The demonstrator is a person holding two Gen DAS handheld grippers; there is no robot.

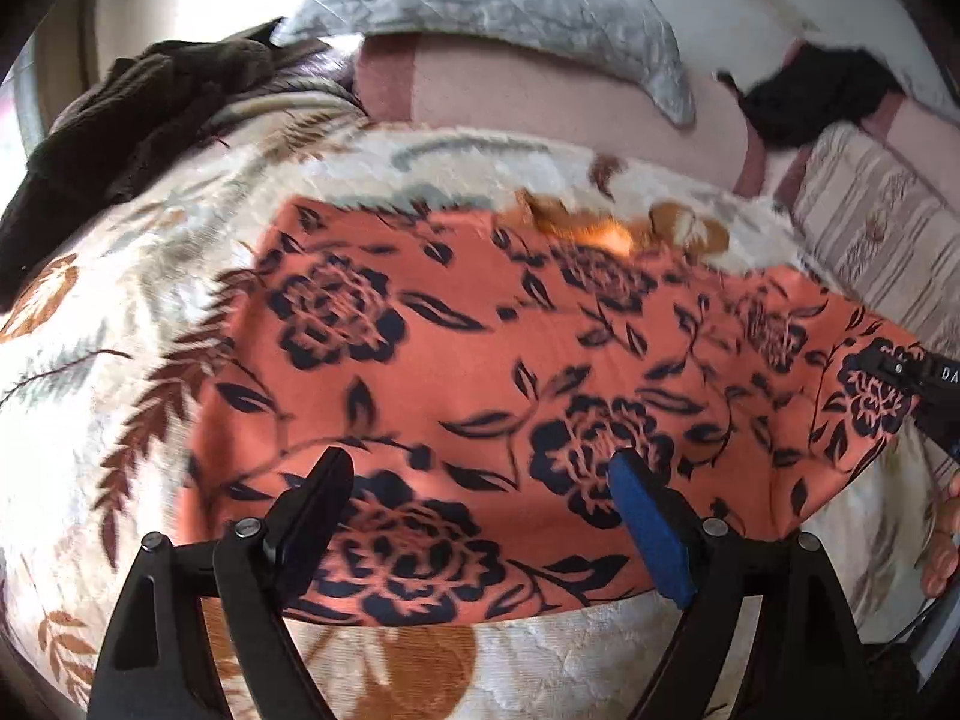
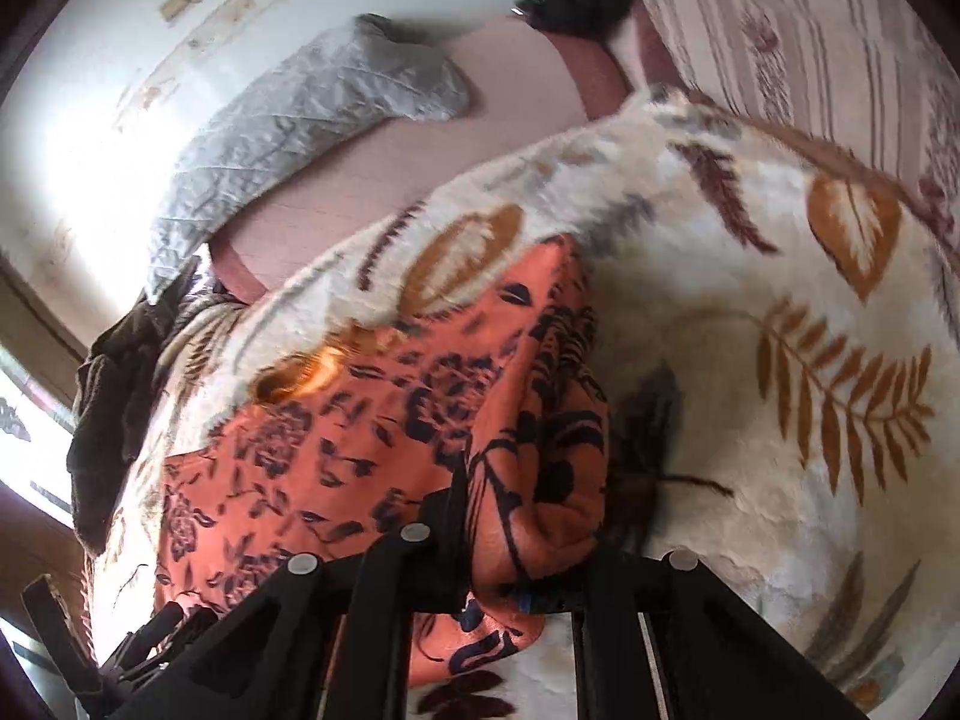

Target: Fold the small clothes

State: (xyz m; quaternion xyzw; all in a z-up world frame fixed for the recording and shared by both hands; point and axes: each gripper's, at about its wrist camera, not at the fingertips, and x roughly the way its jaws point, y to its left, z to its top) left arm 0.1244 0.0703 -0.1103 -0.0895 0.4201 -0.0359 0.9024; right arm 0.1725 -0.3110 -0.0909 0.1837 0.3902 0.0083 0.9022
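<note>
An orange cloth with black flower print [image 1: 480, 372] lies spread on a cream blanket with brown leaves [image 1: 120, 360]. My left gripper [image 1: 480, 480] is open just above the cloth's near edge, with its fingers apart over the fabric. My right gripper [image 2: 510, 546] is shut on the cloth's right corner, which bunches up between its fingers; it shows at the right edge of the left wrist view [image 1: 924, 384]. The cloth [image 2: 336, 438] stretches left from that grip. The right fingertips are hidden by the fabric.
A dark brown garment [image 1: 120, 120] lies at the blanket's far left. A grey quilted pillow [image 1: 510, 6] and a black item [image 1: 822, 96] rest on the pink sheet [image 1: 540, 108] behind. A striped cover [image 2: 810, 42] lies at the right.
</note>
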